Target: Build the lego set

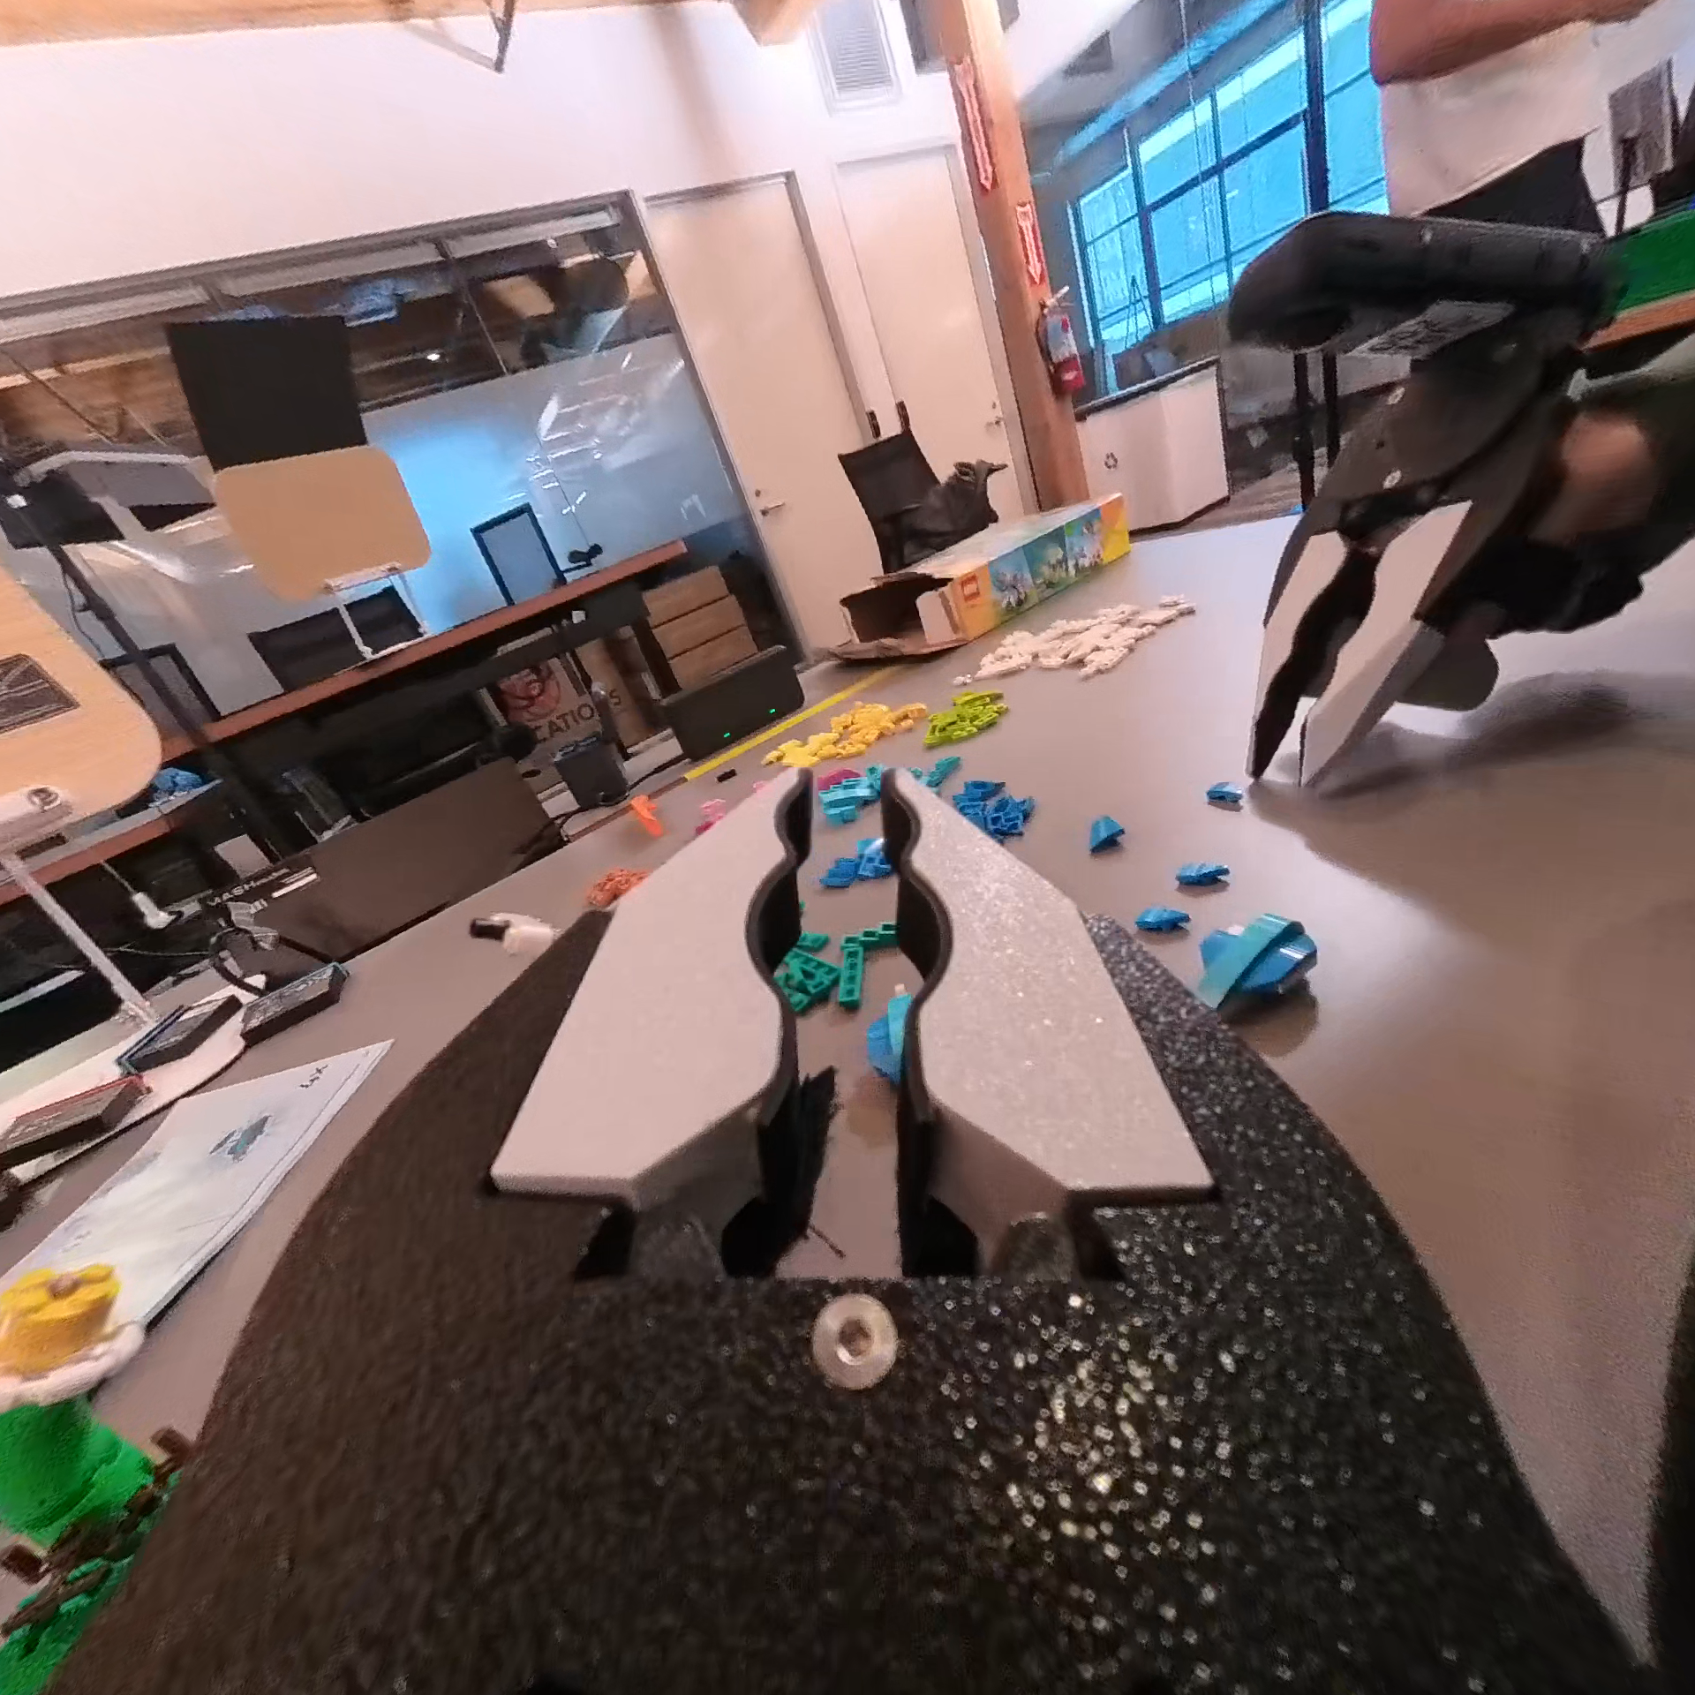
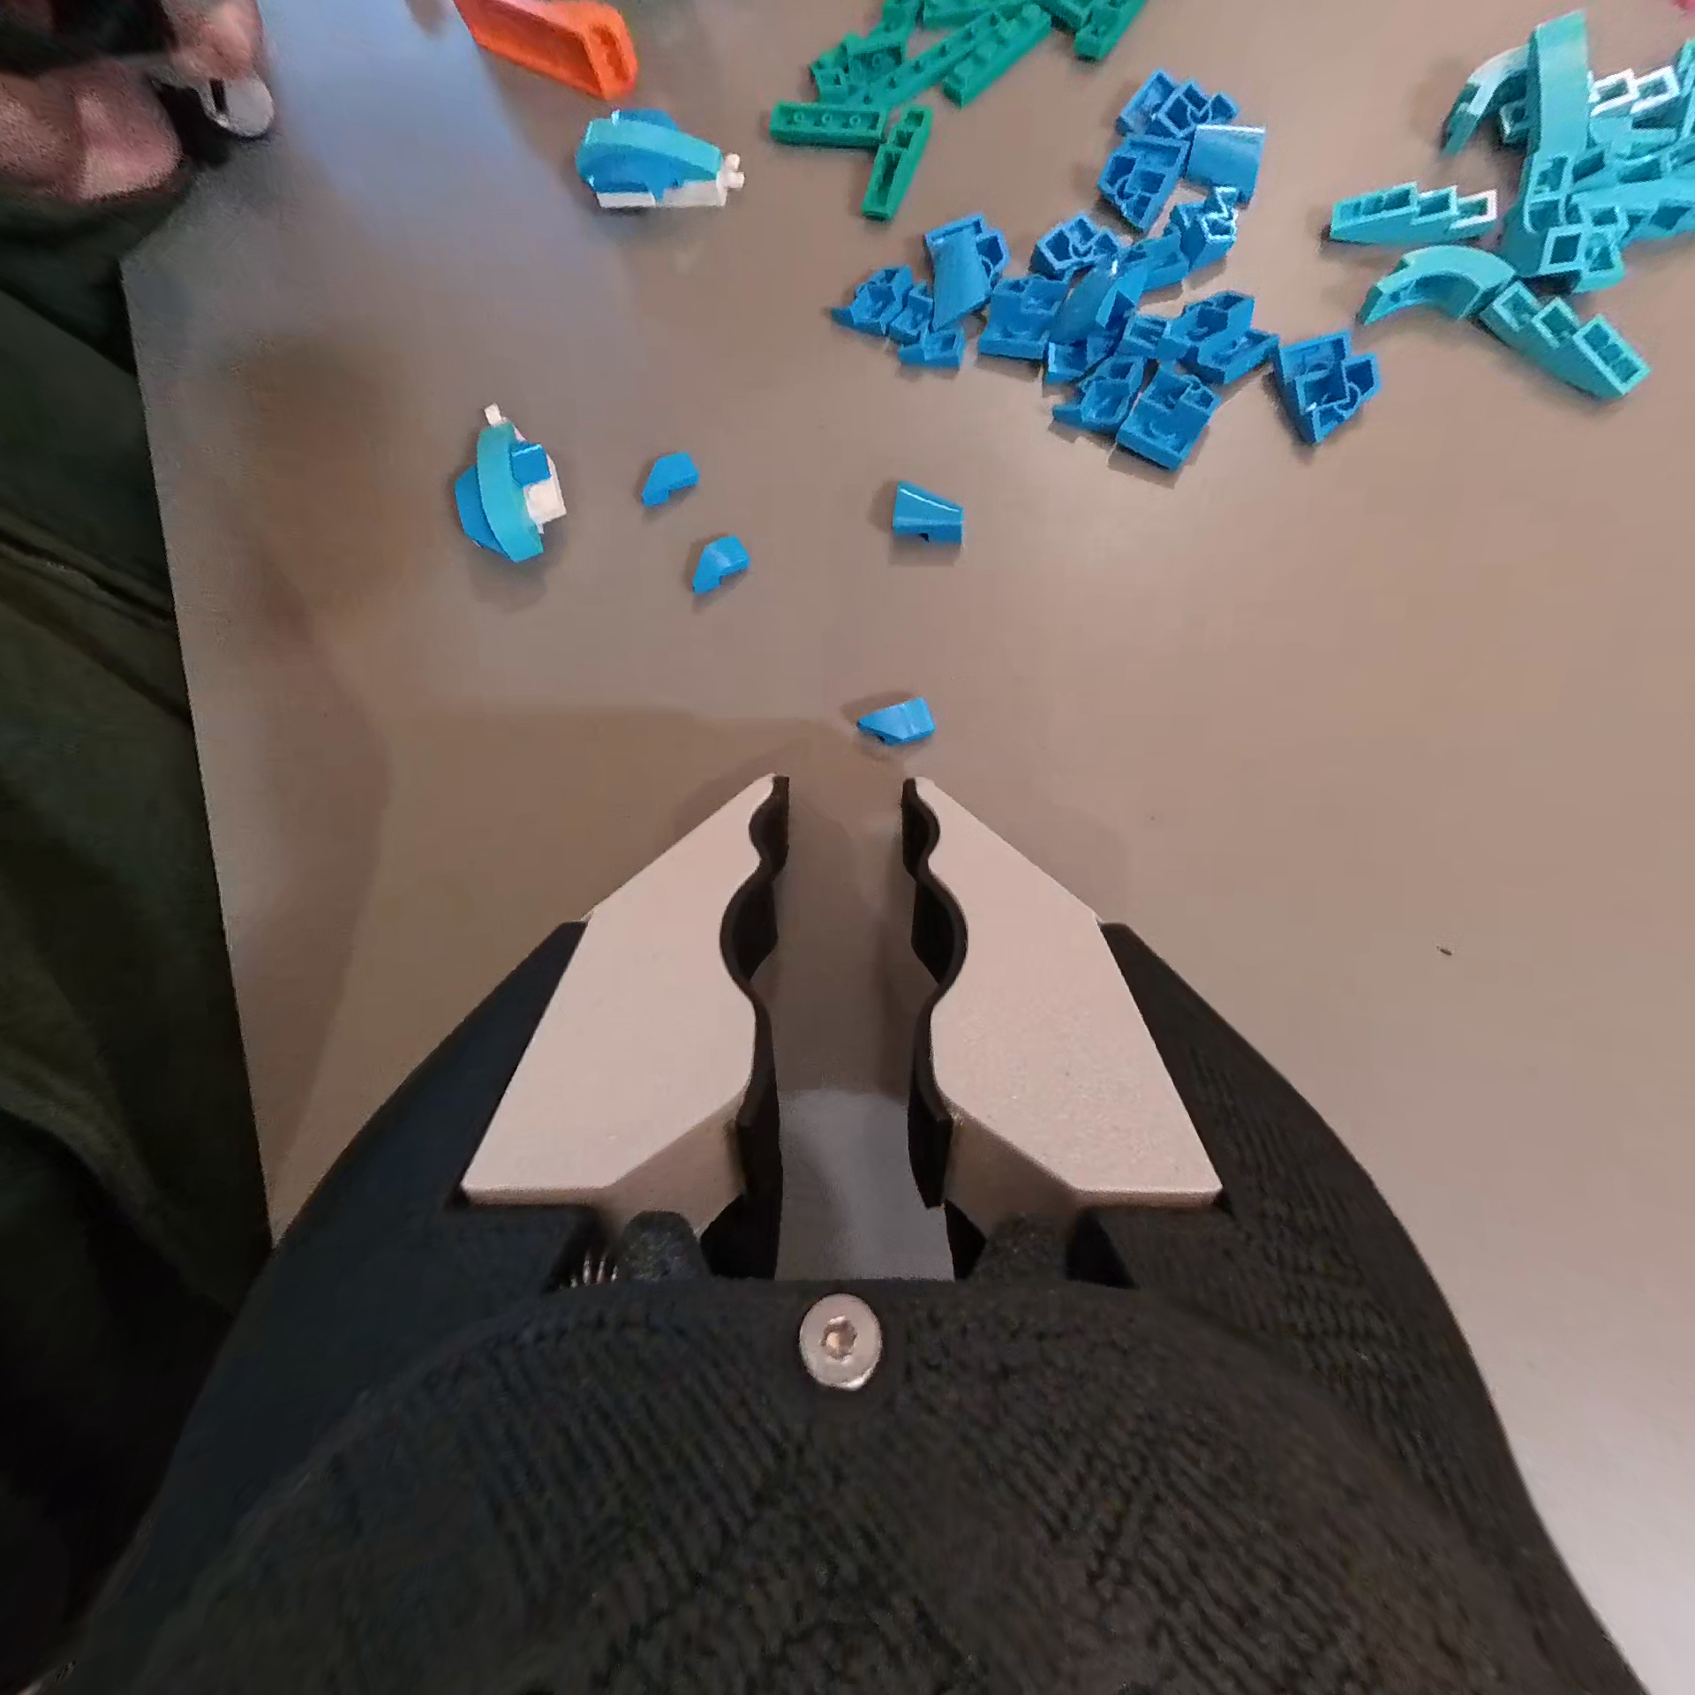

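My right gripper point(image 2: 844, 791) is open and empty, tips low over the grey table point(image 2: 1284, 825). A small blue sloped piece point(image 2: 897, 720) lies just beyond its tips. The gripper also shows in the left wrist view point(image 1: 1284, 778), next to that piece point(image 1: 1224, 793). My left gripper point(image 1: 844, 780) is slightly open and empty, held above the table. Two small blue-and-white sub-assemblies point(image 2: 509, 495) point(image 2: 656, 160) lie on the table; one point(image 1: 1257, 958) is right of my left fingers. Three more loose blue slopes point(image 2: 670, 477) point(image 2: 720, 561) point(image 2: 926, 509) lie between them and my right gripper.
Sorted piles lie beyond: blue point(image 2: 1128, 330), teal point(image 2: 1541, 211), green point(image 2: 917, 83), yellow point(image 1: 853, 729), lime point(image 1: 963, 715), white point(image 1: 1082, 637). An orange piece point(image 2: 559, 41), the set's box point(image 1: 1027, 573), an instruction booklet point(image 1: 183, 1183) and a built flower point(image 1: 55, 1330) are also here.
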Available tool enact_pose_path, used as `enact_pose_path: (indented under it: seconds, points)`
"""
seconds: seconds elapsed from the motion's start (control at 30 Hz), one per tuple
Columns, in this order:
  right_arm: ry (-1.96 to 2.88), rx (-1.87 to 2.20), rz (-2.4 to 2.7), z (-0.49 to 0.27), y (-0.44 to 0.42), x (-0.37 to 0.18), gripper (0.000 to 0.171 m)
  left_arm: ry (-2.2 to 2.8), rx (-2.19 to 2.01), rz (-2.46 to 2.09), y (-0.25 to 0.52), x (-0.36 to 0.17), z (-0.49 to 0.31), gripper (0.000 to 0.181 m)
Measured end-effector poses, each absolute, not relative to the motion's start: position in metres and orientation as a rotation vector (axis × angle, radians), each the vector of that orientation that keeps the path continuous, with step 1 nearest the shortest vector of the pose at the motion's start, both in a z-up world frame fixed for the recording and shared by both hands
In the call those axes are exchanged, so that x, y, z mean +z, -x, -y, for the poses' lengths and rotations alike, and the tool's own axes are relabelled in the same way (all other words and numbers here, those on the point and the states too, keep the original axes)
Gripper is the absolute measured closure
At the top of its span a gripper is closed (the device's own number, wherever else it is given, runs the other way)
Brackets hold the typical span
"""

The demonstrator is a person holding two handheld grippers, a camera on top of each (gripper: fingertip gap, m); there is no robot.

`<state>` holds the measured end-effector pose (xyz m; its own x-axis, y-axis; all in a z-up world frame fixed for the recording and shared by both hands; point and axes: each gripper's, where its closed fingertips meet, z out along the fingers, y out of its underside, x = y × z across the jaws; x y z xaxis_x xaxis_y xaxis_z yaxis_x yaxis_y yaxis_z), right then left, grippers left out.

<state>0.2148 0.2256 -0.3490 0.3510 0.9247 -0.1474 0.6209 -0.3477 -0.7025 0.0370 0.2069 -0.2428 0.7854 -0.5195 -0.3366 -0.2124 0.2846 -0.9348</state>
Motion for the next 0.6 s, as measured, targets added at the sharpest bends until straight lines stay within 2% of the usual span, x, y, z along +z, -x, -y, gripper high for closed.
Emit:
enact_pose_path:
  seconds: [0.4,0.6]
  points:
    - [2.024,0.72,1.346,-0.224,-0.192,-0.349,0.142,1.309,-0.267,-0.696,-0.04,-0.247,-0.208,0.172]
    - [2.092,0.624,1.29,-0.237,-0.197,-0.351,0.146,1.311,-0.28,-0.713,-0.043,-0.248,-0.206,0.173]
